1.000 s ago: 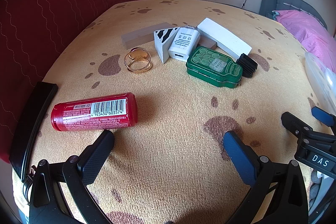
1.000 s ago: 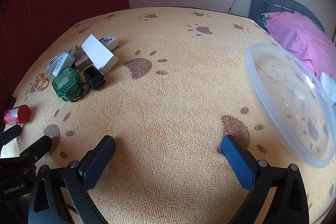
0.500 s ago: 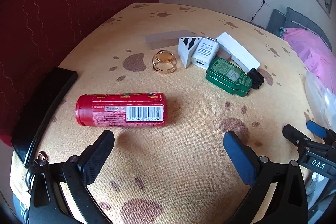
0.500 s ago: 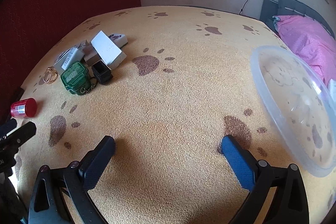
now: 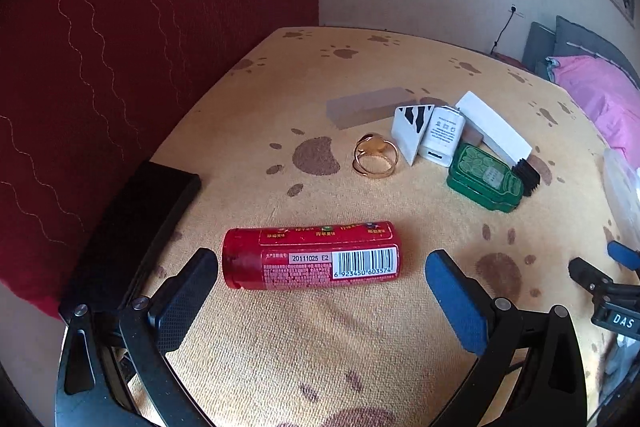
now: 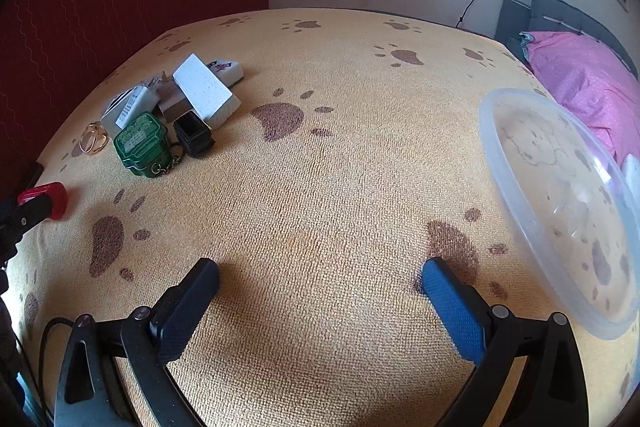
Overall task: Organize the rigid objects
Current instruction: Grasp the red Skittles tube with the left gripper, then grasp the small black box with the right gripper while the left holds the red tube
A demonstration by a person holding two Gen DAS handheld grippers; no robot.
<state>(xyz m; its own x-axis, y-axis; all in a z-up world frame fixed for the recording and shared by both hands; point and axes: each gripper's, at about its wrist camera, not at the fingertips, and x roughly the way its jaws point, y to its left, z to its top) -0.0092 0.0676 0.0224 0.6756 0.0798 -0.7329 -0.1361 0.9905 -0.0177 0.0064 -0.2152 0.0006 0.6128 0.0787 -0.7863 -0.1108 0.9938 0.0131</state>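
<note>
Red cylinder [image 5: 310, 255] lies on its side right between the spread fingers of my left gripper [image 5: 320, 277], its long axis running across from one pad to the other. It is a glossy red tube with a white barcode label facing up toward me, a date stamp reading 20111025 E2, and small colored marks along its top edge. Its capped end sits just beside my black left pad [image 5: 188, 301], while the blue pad [image 5: 454, 301] stands a little apart from the other end; neither pad presses it.

Ahead and to the right of that gripper sits a tight cluster: a gold ring [image 5: 375, 157], a white wedge with black stripes [image 5: 410, 133], a white charger [image 5: 440, 141], a green tin [image 5: 484, 181], a small black box [image 5: 526, 179] and a long white block [image 5: 494, 129]. A flat grey bar [image 5: 366, 107] lies beyond the ring.

My right gripper [image 6: 320, 287] hangs with its fingers wide apart over bare paw-print cloth [image 6: 340, 167], holding nothing. A clear plastic bowl [image 6: 520, 195] rests to its right, and the same cluster sits far ahead to its left, with the green tin [image 6: 140, 145] nearest me.
</note>
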